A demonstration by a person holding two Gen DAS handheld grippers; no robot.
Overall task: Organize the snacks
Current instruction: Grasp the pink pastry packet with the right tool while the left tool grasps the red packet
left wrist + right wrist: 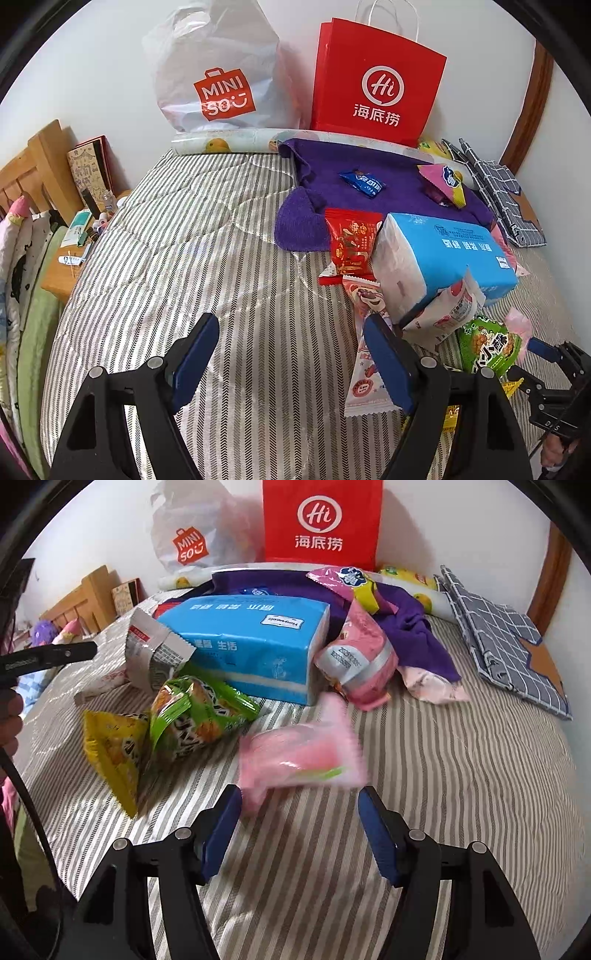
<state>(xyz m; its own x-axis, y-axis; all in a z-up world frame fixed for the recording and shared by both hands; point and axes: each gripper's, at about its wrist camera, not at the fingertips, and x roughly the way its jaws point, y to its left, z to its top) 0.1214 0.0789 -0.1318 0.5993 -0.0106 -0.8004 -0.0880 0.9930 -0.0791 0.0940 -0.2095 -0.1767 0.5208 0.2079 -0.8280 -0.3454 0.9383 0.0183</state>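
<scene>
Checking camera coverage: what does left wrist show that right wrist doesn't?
Left wrist only: the wooden nightstand with its clutter, the red snack packet, and a pink-white wrapper by the left gripper.

Right wrist only: the yellow snack bag and a motion-blurred pink packet ahead of the right gripper, jaws open.

Both: blue tissue pack, green snack bag, red paper bag, Miniso bag, purple towel.

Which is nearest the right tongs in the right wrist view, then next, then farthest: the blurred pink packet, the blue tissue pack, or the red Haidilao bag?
1. Blurred pink packet: just ahead of the open right tongs.
2. Blue tissue pack: mid-bed, left of centre.
3. Red Haidilao bag: upright at the far wall.
</scene>
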